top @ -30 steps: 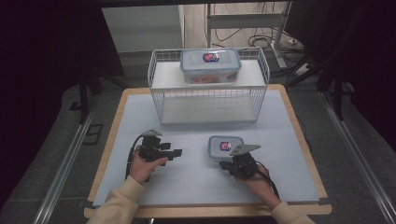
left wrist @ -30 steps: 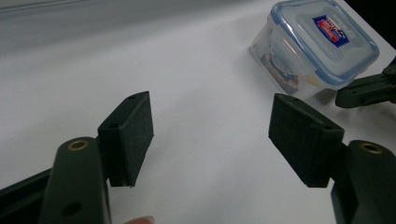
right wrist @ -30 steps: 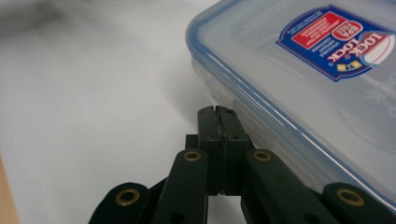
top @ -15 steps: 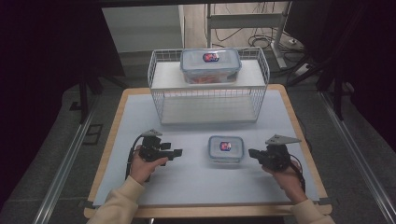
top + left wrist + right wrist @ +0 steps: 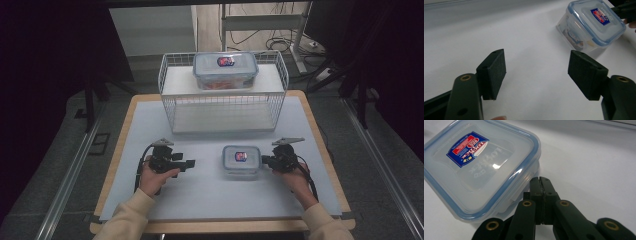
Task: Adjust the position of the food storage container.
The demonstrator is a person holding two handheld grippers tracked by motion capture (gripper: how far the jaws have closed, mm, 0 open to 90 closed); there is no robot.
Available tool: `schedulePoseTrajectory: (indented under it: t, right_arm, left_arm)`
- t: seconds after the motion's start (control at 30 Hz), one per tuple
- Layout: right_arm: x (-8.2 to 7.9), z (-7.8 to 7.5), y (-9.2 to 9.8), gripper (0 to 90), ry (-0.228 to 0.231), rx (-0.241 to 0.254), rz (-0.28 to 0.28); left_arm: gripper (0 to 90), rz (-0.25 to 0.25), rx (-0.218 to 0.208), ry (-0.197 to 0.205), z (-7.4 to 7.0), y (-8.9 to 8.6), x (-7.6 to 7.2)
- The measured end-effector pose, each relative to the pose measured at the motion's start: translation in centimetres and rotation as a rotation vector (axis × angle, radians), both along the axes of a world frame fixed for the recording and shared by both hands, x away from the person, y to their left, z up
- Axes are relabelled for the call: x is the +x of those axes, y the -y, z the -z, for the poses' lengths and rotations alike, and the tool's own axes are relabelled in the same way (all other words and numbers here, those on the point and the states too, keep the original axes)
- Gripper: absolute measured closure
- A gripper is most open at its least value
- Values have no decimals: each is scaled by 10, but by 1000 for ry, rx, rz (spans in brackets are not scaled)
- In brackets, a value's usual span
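A small clear container with a blue-rimmed lid (image 5: 241,159) stands on the white table top, right of centre. My right gripper (image 5: 264,161) is shut with nothing between its jaws. Its tips point at the container's right side. In the right gripper view those shut tips (image 5: 540,182) sit right by the side latch of the small container (image 5: 479,167); I cannot tell whether they touch. My left gripper (image 5: 189,164) rests open to the left, aimed at the container with a gap between. In the left gripper view its jaws (image 5: 537,72) are wide apart and hold nothing, with the container (image 5: 594,23) beyond.
A white wire rack (image 5: 223,107) stands at the back of the table. On its top shelf sits a larger clear container with a blue-rimmed lid (image 5: 225,69). The table's wooden edge (image 5: 320,145) runs close to the right hand.
The right hand has swung from the container's front right corner out to its right side. The container and the left gripper have stayed put.
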State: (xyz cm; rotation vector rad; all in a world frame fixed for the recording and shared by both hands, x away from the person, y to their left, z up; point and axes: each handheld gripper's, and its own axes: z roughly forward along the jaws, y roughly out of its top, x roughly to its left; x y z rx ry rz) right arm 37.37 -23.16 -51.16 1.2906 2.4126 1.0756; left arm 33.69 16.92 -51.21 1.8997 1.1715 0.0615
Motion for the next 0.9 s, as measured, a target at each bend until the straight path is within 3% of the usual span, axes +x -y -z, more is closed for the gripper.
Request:
schedulePoseTrajectory:
  t: [0.47,0.73,0.9]
  right_arm:
    - [6,4,-23,895,-2,5,-50]
    - [2,-3,-16,893,20,13,-39]
    - [0,-9,-4,863,22,48,-37]
  left_arm:
    - [302,-1,4,0,1,-1,0]
    - [302,-6,-2,1,0,-1,0]
    - [289,-21,-19,-10,-1,-1,0]
